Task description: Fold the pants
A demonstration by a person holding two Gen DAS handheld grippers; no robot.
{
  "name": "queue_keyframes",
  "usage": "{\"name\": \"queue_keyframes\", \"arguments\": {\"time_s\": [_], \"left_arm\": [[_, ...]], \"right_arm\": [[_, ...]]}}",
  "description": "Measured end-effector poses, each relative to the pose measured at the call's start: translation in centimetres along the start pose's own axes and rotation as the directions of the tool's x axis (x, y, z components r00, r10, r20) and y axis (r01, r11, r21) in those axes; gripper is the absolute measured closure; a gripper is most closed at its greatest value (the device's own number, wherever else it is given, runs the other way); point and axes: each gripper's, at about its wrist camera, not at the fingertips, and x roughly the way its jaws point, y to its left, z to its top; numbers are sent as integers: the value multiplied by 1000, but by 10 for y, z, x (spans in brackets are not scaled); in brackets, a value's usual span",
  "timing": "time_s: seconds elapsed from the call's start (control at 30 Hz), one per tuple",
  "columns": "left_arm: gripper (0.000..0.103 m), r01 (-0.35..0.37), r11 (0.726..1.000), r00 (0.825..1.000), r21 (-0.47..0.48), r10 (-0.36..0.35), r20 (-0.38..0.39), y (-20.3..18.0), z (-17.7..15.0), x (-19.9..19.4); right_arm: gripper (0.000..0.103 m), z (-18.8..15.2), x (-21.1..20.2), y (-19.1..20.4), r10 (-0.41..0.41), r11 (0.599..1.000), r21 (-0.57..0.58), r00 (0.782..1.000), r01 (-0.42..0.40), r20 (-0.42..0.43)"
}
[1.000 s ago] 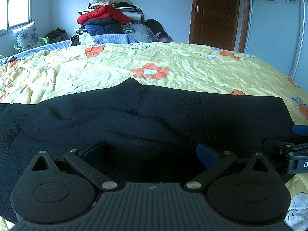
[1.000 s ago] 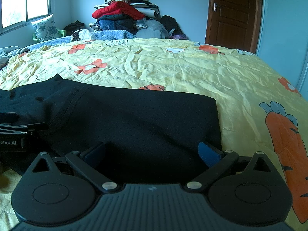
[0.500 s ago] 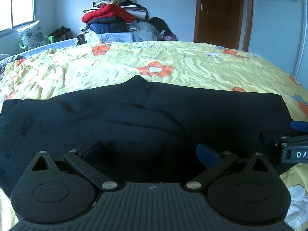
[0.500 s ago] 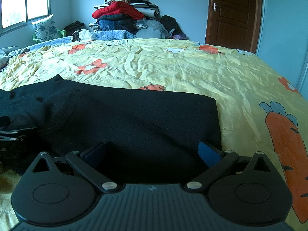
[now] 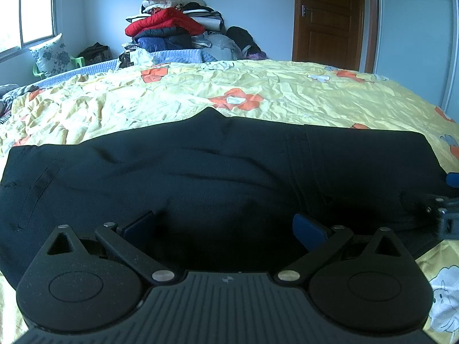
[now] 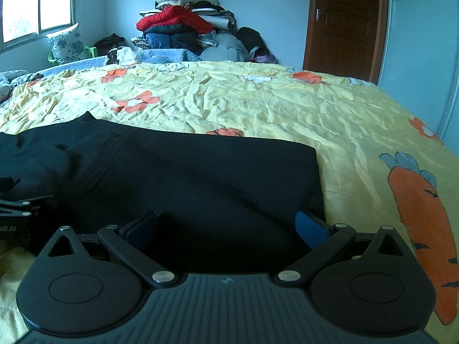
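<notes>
With the black pants [image 5: 229, 172] lying flat on the bed [image 5: 287, 94], left gripper [image 5: 223, 226] and right gripper [image 6: 226, 226], both spread, should pinch the near edge evenly and fold toward 12 o'clock.

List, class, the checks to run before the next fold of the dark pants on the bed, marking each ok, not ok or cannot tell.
1. Left gripper open over the pants: ok.
2. Right gripper open at the near edge of the fabric: ok.
3. Pants lying flat: not ok, creases near the middle.
4. Bedspread beyond the pants free for folding: ok.
5. Fabric actually between the fingers: cannot tell.
</notes>
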Motion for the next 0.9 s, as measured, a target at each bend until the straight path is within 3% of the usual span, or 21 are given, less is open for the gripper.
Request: {"name": "queue_keyframes", "arguments": {"time_s": [0.6, 0.73, 0.8, 0.9], "left_arm": [[0, 7, 1000, 1000, -20, -7, 18, 3, -1, -6], [1, 22, 999, 999, -48, -20, 35, 10, -1, -17], [1, 22, 998, 999, -61, -20, 37, 11, 0, -19], [1, 33, 996, 999, -77, -30, 34, 11, 4, -20]], "right_arm": [[0, -19, -39, 0, -4, 1000, -18, 1000, 4, 6], [0, -9, -53, -20, -19, 1000, 18, 994, 17, 105], [0, 2, -50, -43, 13, 998, 59, 990, -22, 139], [0, 21, -23, -78, 119, 983, 130, 989, -129, 87]]}}
